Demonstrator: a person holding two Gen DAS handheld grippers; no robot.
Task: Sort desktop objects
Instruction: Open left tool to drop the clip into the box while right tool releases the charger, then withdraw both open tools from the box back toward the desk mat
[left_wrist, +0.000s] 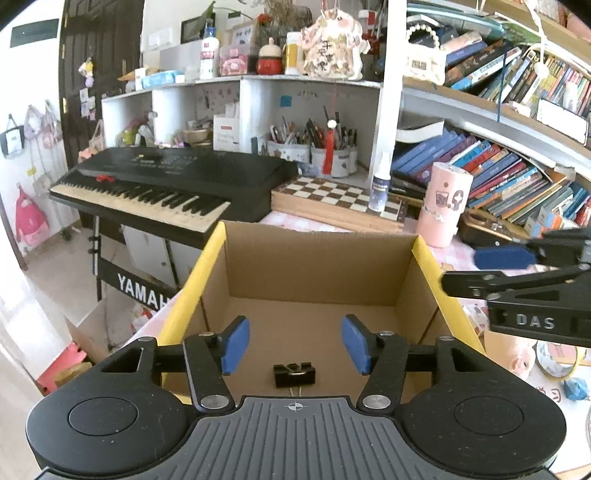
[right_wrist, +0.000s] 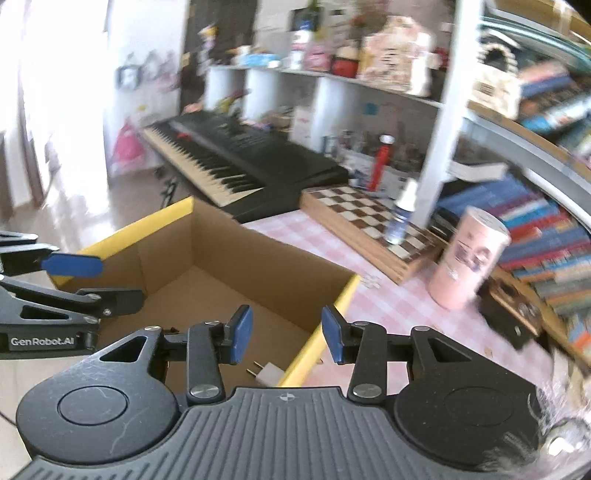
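An open cardboard box (left_wrist: 314, 266) with yellow flap edges stands on the pink checked table; it also shows in the right wrist view (right_wrist: 221, 258). A black binder clip (left_wrist: 294, 374) lies on the box floor, just below my open, empty left gripper (left_wrist: 293, 343). A white plug adapter (right_wrist: 266, 372) lies in the box by its yellow right edge, below my open, empty right gripper (right_wrist: 286, 338). The right gripper (left_wrist: 517, 269) shows from the side over the box's right wall, and the left gripper (right_wrist: 70, 280) shows at the left of the right wrist view.
A chessboard box (left_wrist: 340, 197) with a small spray bottle (left_wrist: 380, 184) on it and a pink cylinder tin (left_wrist: 445, 205) stand behind the box. A Yamaha keyboard (left_wrist: 166, 184) is at the left, bookshelves (left_wrist: 517, 162) at the right, small clutter (left_wrist: 554, 354) at the table's right.
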